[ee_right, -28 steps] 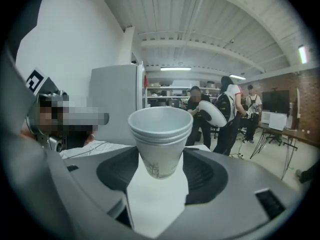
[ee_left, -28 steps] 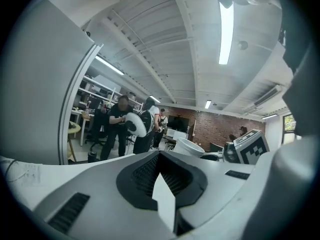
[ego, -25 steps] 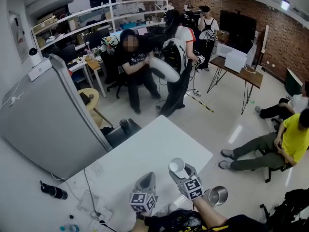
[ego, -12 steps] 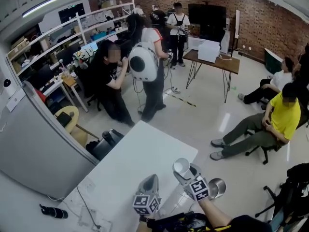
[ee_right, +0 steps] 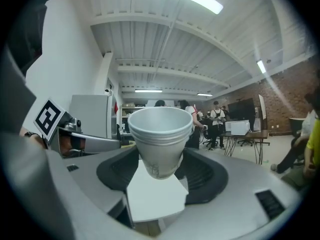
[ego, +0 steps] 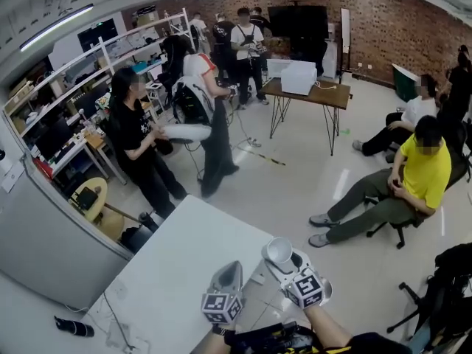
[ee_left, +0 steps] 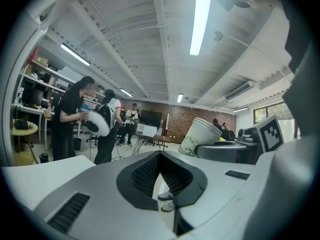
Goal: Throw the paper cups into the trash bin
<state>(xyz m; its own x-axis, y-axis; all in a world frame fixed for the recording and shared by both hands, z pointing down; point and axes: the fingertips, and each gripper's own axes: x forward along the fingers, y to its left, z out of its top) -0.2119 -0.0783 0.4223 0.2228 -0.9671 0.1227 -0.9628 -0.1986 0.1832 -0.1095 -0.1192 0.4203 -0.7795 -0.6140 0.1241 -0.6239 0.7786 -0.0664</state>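
A stack of white paper cups (ego: 279, 251) stands upright between the jaws of my right gripper (ego: 284, 260), which is shut on it, level with the near right corner of the white table (ego: 184, 257). In the right gripper view the cups (ee_right: 160, 129) fill the middle and the pads of the right gripper (ee_right: 162, 166) press on their lower walls. My left gripper (ego: 226, 274) hangs beside it to the left, shut and holding nothing. The left gripper view has its jaws (ee_left: 160, 156) closed to a thin slit, with the cups (ee_left: 200, 136) off to the right. Only a sliver of the shiny metal bin (ego: 327, 289) shows behind the right marker cube.
A seated person in yellow (ego: 424, 172) is at the right with legs stretched over the floor. Several people stand at the back left (ego: 206, 116). A grey cabinet (ego: 44, 242) flanks the table's left. A black bottle (ego: 72, 326) lies on the floor, and a bag (ego: 450, 286) sits at the right.
The view has swung to the right across the room, and both grippers went with it, the cups still held. The metal bin has slipped behind the right gripper. The standing people have shifted.
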